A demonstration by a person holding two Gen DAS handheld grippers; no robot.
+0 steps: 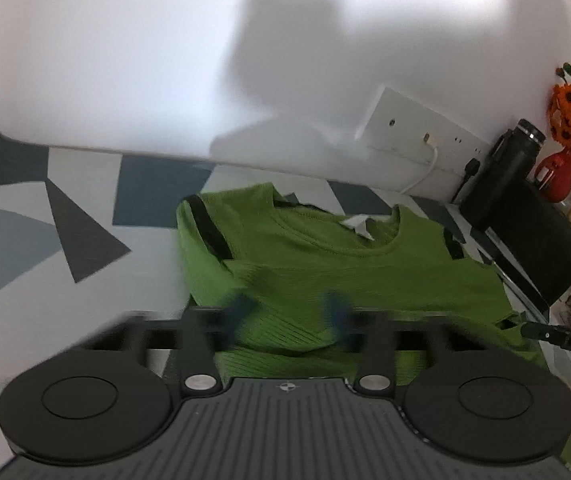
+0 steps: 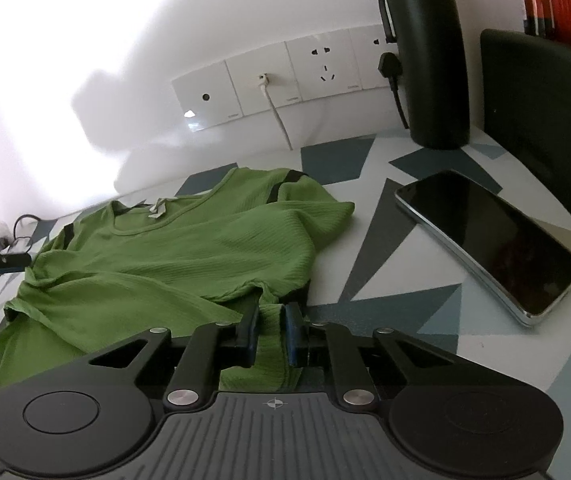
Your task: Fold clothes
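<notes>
White wall fills the upper half of both views, a strip of sockets (image 2: 285, 76) along its base. Below it runs the table (image 1: 85, 208) with its grey-and-slate triangle pattern. On that, across the middle of each frame, lies the green shirt (image 1: 325, 276) — neck hole and white label toward the wall, black-trimmed sleeves out to the sides, its near hem rumpled and partly lifted.

At the right of the right wrist view a dark chair back (image 2: 545, 120) rises behind a black flask (image 2: 433, 60), with a phone (image 2: 489, 240) lying flat near the shirt's sleeve.

The right gripper (image 2: 271, 334), at lower centre of its view, has its jaws narrowed onto a fold of the hem, the cloth bunched between the blue pads. The left gripper (image 1: 285, 316) is smeared by motion blur; its jaws look parted over the hem, gripping nothing that I can make out.

My read is that the hem is about to be carried up toward the collar. To do it well, the left side wants an equally firm pinch at the matching corner, then both should rise level and travel together — keeping clear of the phone.
</notes>
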